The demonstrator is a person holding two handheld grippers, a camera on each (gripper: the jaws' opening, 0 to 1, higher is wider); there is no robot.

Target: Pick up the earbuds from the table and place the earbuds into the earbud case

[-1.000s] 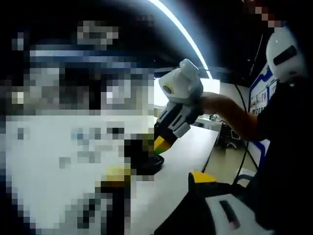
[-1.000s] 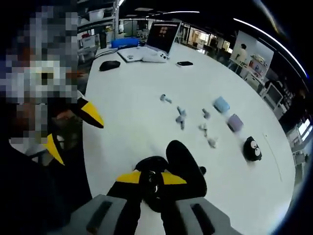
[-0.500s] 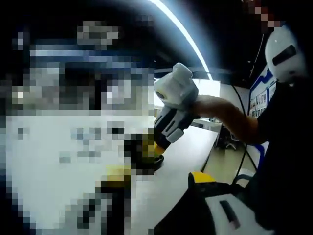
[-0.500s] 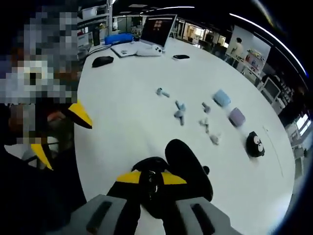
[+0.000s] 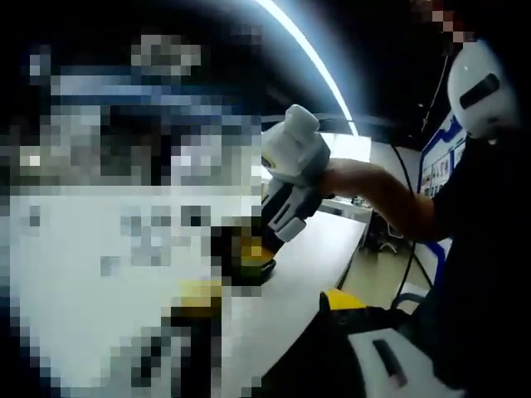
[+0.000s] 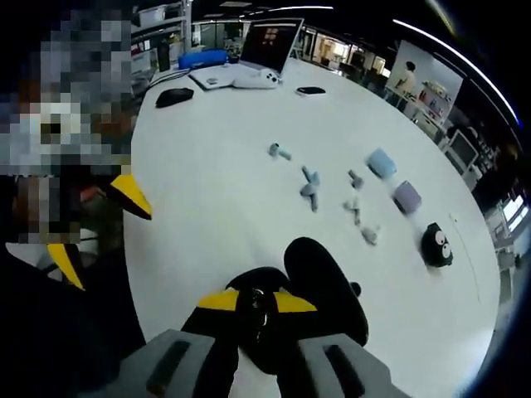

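right gripper (image 6: pixel 251 300): clamped on the open black earbud case (image 6: pixel 319 290)
left gripper (image 6: pixel 95 228): jaws spread, at 9 o'clock
earbuds (image 6: pixel 309 189): scattered on table (image 6: pixel 224 199), 12 o'clock of case

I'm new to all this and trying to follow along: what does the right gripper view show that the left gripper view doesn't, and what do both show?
Right gripper view: small pale earbuds scattered on the white round table, a light blue case, a lilac case, a black round case with eyes, an open laptop and a black mouse.

Left gripper view: a person's bare forearm holding the right gripper, and a dangling black cable.

Both: the open black glossy case that the right gripper's jaws are closed on, and the table.
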